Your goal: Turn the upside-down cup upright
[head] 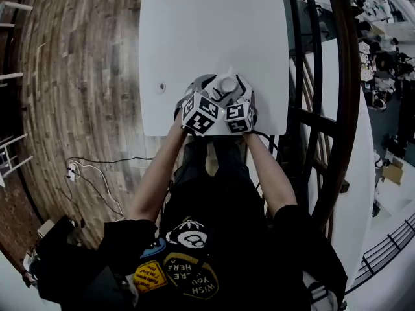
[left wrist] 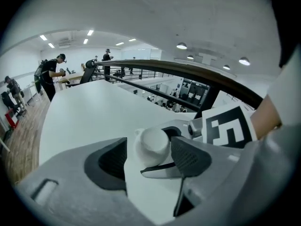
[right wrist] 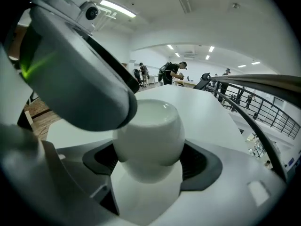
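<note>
A white cup hangs just over the front edge of the white table, between both grippers. In the right gripper view the cup fills the space between the pads of my right gripper, which is shut on its sides; its wider end appears to face up. My left gripper is open around the cup, whose small handle points left; its pads do not press on it. From the head view my left gripper is on the cup's left and my right gripper on its right.
A dark curved railing runs along the table's right side, with a drop beyond it. Wooden floor lies left, with cables near my feet. A small hole marks the table. People stand at far desks.
</note>
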